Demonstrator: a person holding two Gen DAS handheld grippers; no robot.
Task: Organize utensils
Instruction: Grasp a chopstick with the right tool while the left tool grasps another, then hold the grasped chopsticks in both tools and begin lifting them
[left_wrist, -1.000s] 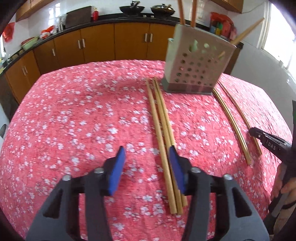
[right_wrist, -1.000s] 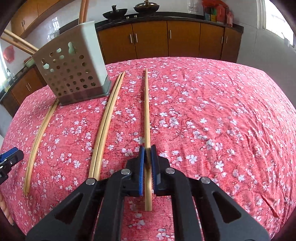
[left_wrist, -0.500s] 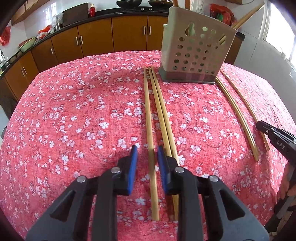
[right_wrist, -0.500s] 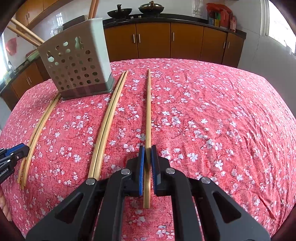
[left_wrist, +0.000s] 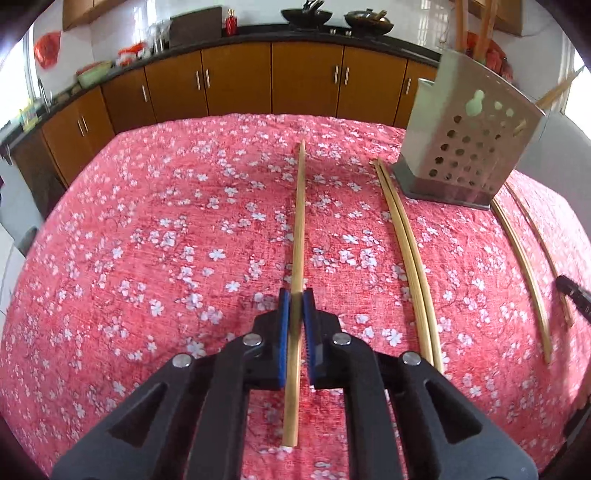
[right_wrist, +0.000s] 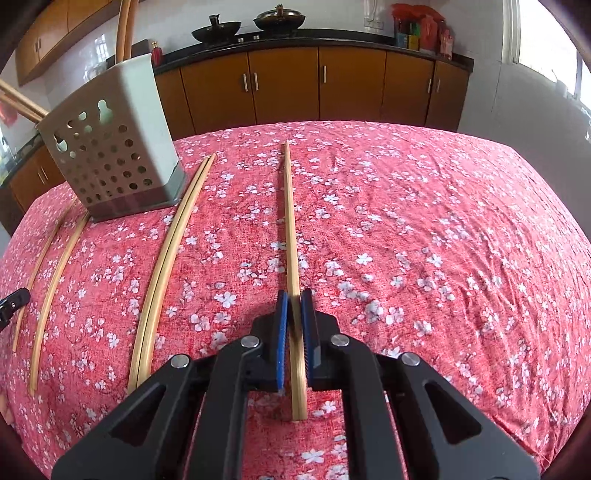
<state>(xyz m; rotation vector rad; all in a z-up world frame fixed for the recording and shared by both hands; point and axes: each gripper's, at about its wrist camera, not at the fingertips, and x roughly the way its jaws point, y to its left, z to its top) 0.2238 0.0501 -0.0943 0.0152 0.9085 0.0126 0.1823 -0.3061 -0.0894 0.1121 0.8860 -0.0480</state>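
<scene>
Closing since a moment ago, the left gripper (left_wrist: 294, 295) now clamps one chopstick (left_wrist: 298, 236) pointing toward 12 o'clock. Right gripper (right_wrist: 293, 297) stays clamped on another chopstick (right_wrist: 290, 221); perforated utensil holder (right_wrist: 110, 147) stands at its 10 o'clock.

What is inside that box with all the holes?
Wooden chopsticks stick up out of the holed utensil holder, and more lean out over its side. Through the holes only dim bits show; the walls hide the chopsticks' lower ends and the bottom.
</scene>
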